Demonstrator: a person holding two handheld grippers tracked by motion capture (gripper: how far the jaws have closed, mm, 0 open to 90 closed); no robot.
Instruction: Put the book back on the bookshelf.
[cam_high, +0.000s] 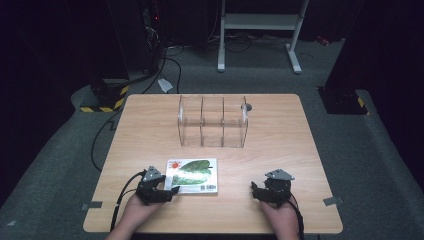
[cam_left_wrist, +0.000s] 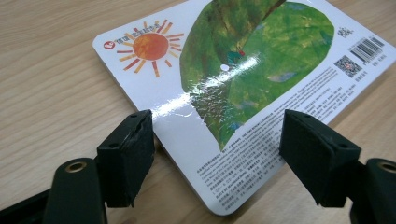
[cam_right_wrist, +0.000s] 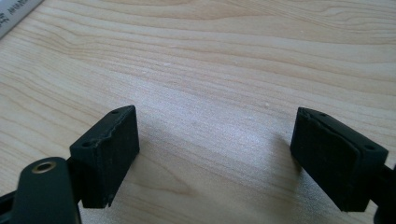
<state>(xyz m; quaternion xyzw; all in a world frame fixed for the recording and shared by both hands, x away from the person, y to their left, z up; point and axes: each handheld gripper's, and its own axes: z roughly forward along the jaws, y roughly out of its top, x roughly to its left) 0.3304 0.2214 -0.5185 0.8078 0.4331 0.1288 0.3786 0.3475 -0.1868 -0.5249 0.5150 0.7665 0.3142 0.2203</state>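
A: Left claw (cam_high: 169, 192) first. State?

B: Released, jaws spread wide. In the left gripper view (cam_left_wrist: 217, 128) they straddle the near corner of the book (cam_left_wrist: 243, 79), one pad off each side of that corner. No pad presses on it that I can see.

A: Book position?

B: Flat on the bench (cam_high: 150, 130), straight ahead of the left claw. In the high view the book (cam_high: 192, 176) sits just right of that claw, corner at the jaw tips. Cover has a big green leaf, an orange sun at the far-left corner, barcode and QR code at the far-right edge, small print along the near edge. Glare on the glossy cover.

A: Lifted at all?

B: Can't tell; it looks flat.

A: Beyond the book?

B: Clear organizer (cam_high: 213, 121) with three compartments, standing upright, well ahead of both claws, closer to the far bench edge. A small dark round thing (cam_high: 247, 106) just beside its right end; too small to identify.

A: Right claw (cam_high: 256, 189)?

B: Released too, jaws wide, bare wood between them in the right gripper view (cam_right_wrist: 215, 140). Well apart from the book, which lies off to its left; a sliver of the cover (cam_right_wrist: 16, 14) shows in the top-left corner there.
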